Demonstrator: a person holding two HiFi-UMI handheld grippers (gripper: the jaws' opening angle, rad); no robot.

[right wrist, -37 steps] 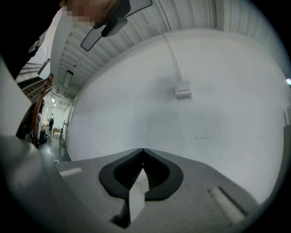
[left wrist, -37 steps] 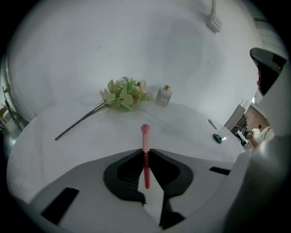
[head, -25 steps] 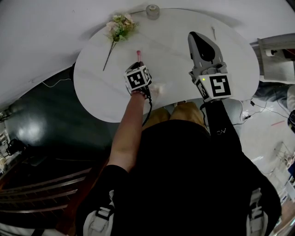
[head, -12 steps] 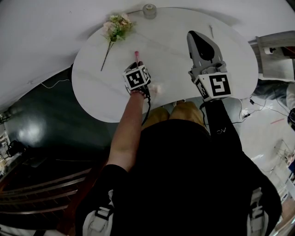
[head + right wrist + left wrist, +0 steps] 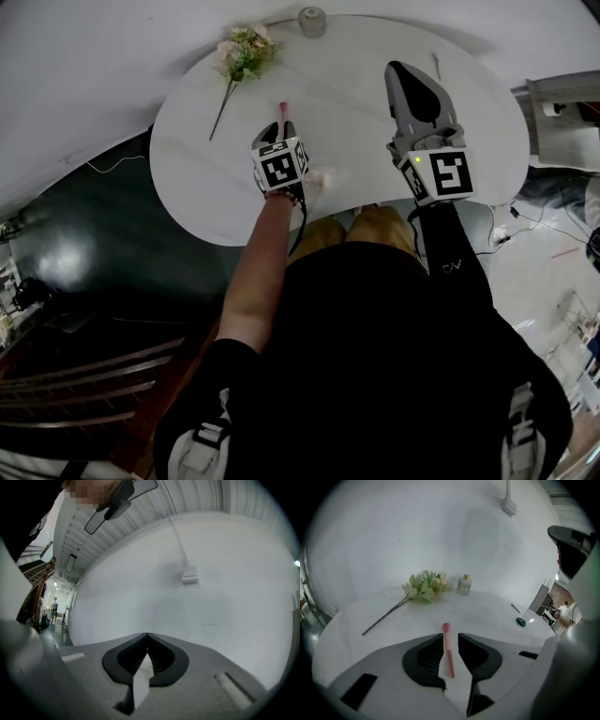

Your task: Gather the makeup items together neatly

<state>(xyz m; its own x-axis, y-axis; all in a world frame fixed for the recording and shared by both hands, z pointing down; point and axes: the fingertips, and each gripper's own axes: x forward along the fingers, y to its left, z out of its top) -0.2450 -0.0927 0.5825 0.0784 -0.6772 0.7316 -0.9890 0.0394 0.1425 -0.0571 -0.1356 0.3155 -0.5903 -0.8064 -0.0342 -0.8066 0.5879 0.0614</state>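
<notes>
A pink makeup brush lies flat on the white table, its head pointing away from me; in the head view only that head shows past the jaws. My left gripper tilts down over it. Its jaws have just been opening and now stand apart on either side of the handle, without pressing on it. My right gripper hovers level over the table's right half, its jaws shut with nothing between them.
A sprig of flowers lies at the far left and a small glass bottle stands at the back edge. A thin stick and a small green item lie far right. A white wall rises behind.
The left gripper has drawn back slightly from the brush, which stays on the table. The right gripper has not moved.
</notes>
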